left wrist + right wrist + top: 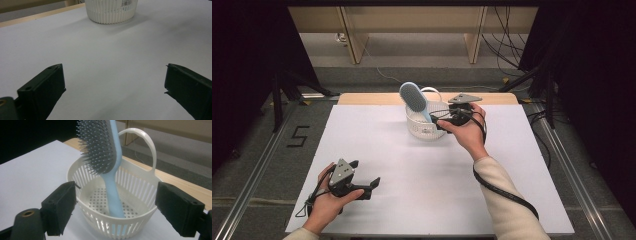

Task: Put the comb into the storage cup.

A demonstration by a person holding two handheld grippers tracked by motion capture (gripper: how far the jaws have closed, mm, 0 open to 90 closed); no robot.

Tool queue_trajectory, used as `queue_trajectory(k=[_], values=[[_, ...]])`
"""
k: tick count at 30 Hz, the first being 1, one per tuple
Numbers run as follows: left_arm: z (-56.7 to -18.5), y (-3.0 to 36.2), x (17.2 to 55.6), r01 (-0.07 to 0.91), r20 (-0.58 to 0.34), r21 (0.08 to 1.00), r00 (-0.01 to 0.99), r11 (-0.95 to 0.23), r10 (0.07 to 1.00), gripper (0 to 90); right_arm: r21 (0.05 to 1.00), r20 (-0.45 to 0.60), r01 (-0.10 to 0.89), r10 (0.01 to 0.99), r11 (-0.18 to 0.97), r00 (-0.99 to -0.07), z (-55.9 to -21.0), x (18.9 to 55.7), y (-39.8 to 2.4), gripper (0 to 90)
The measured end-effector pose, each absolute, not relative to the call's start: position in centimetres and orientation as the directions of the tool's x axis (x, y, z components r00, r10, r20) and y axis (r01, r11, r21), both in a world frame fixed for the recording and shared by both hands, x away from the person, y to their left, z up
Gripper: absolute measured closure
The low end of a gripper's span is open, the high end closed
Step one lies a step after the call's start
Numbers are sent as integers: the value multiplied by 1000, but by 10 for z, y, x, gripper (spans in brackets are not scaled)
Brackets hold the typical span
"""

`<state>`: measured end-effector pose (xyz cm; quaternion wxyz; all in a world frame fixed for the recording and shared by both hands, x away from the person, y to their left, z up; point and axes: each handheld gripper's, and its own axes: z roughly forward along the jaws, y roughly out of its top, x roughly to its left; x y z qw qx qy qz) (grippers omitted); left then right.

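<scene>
A white slatted basket (424, 127) with a looped handle stands at the far middle of the table, and its ribbed wall (111, 11) shows at the top of the left gripper view. A light-blue hairbrush (413, 99) stands in it handle-down, its bristled head (98, 147) leaning over the rim. My right gripper (441, 122) is just right of the basket (87, 170), open. Its jaws stand wide on either side of the brush handle and touch nothing. My left gripper (364, 174) rests open near the front left with nothing between its jaws (114, 67).
A white sheet (422, 180) covers the table, with a wooden strip (372, 98) along its far edge. Metal rails (257, 170) run down both sides. Cables (507, 50) lie on the floor at the back right, near wooden furniture legs (354, 42).
</scene>
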<state>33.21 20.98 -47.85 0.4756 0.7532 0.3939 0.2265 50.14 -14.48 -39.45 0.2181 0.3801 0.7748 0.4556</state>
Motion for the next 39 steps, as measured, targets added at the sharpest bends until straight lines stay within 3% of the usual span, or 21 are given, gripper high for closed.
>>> queue_trajectory(k=[39], values=[[-479, 210, 332, 379, -32, 894, 583, -237, 812, 24, 879, -21, 350, 761, 323, -648, -399, 463, -169, 171]])
